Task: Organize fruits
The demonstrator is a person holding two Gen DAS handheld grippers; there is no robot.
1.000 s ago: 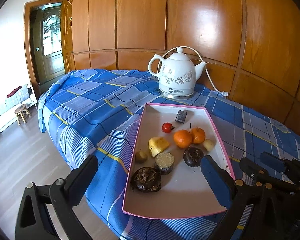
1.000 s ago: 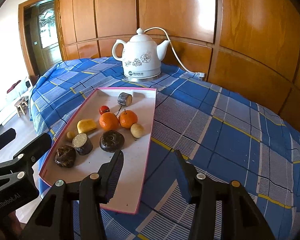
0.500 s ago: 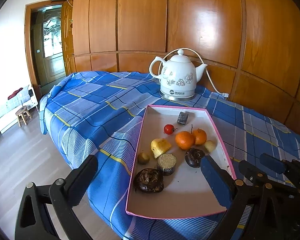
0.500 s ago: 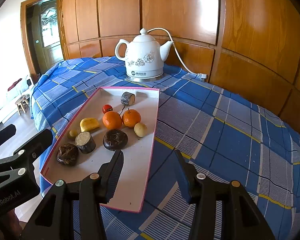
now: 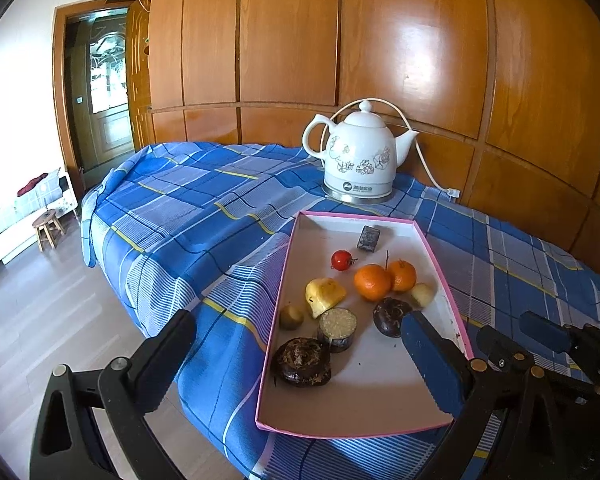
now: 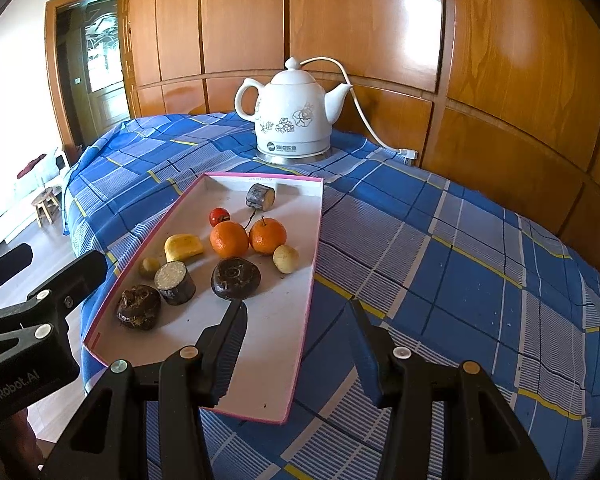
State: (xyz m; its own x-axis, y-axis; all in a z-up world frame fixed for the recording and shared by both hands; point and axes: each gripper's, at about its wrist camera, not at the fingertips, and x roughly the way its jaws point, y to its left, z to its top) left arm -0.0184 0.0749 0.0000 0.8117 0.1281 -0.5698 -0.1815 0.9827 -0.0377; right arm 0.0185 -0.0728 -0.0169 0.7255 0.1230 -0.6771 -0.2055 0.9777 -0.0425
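Observation:
A shallow white tray with a pink rim [image 5: 364, 392] [image 6: 276, 340] lies on the blue checked cloth. In it are two oranges [image 5: 372, 282] [image 6: 229, 239], a red cherry tomato [image 5: 341, 260], a yellow fruit piece [image 5: 324, 296], a small greenish fruit [image 5: 291, 317], a pale small fruit [image 6: 286, 259], dark brown round pieces [image 5: 302, 362] [image 6: 235, 278] and two short cylinders [image 5: 337, 328] [image 6: 261, 197]. My left gripper [image 5: 296, 320] hovers open over the tray's near left edge, holding nothing. My right gripper [image 6: 296, 308] is open over the tray's near right rim, also with nothing in it.
A white flowered electric kettle [image 5: 360, 160] [image 6: 292, 120] stands behind the tray, its cord [image 6: 364, 120] running to the wood-panelled wall. The cloth-covered table drops off at the left to a wooden floor with a small stool [image 5: 48, 228]. Bare cloth lies right of the tray.

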